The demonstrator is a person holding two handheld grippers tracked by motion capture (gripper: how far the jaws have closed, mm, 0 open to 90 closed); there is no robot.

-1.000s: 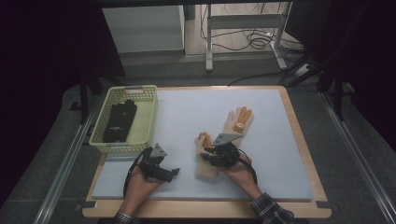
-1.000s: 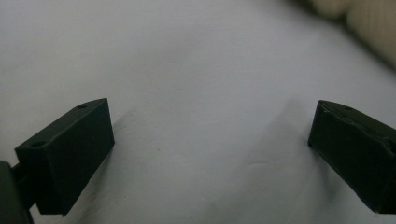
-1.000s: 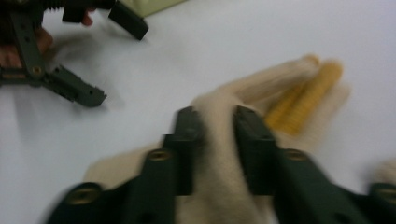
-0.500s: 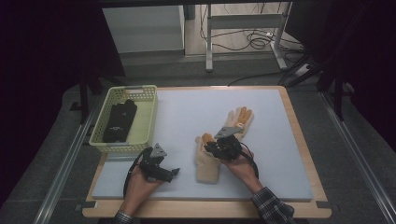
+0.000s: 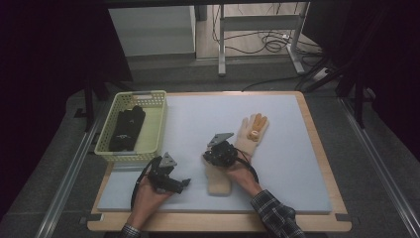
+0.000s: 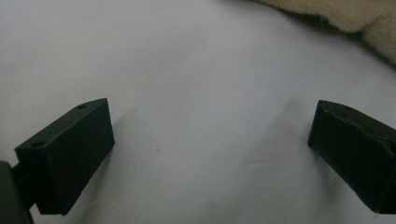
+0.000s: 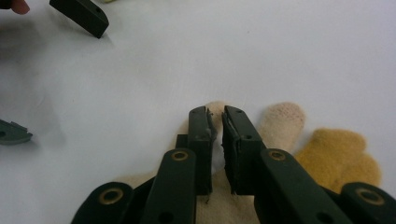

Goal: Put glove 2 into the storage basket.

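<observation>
Right claw (image 5: 212, 154): we see it over the cream work glove (image 5: 219, 179), its jaws drawn nearly together; in the right gripper view (image 7: 216, 122) a narrow slit remains between them, with glove fabric caught in that slit. The jaws have just been closing, and we read them as pinching the glove.

Cream work glove: directly under the right claw and reaching from it toward the person's edge of the bench (image 5: 297, 148); in the right gripper view (image 7: 280, 122) its pale fingertips show just beyond and beside the jaw tips.

Orange-palmed glove (image 5: 251, 133): flat on the mat, just behind the right claw on its far side, fingers pointing away from the person; in the right gripper view (image 7: 338, 156) its fuzzy orange part sits close beside the jaws.

Left claw (image 5: 184, 182): we find it held low over the bare mat, well beside the right claw, jaws spread wide with nothing between them; the left gripper view (image 6: 210, 140) shows plain white mat in the gap.

Cream glove from the left claw: an edge of it (image 6: 355, 18) lies beyond the jaws, apart from them.

Yellow basket (image 5: 156, 134): past the left claw toward the far edge, holding a dark pair of gloves (image 5: 126, 128).
</observation>
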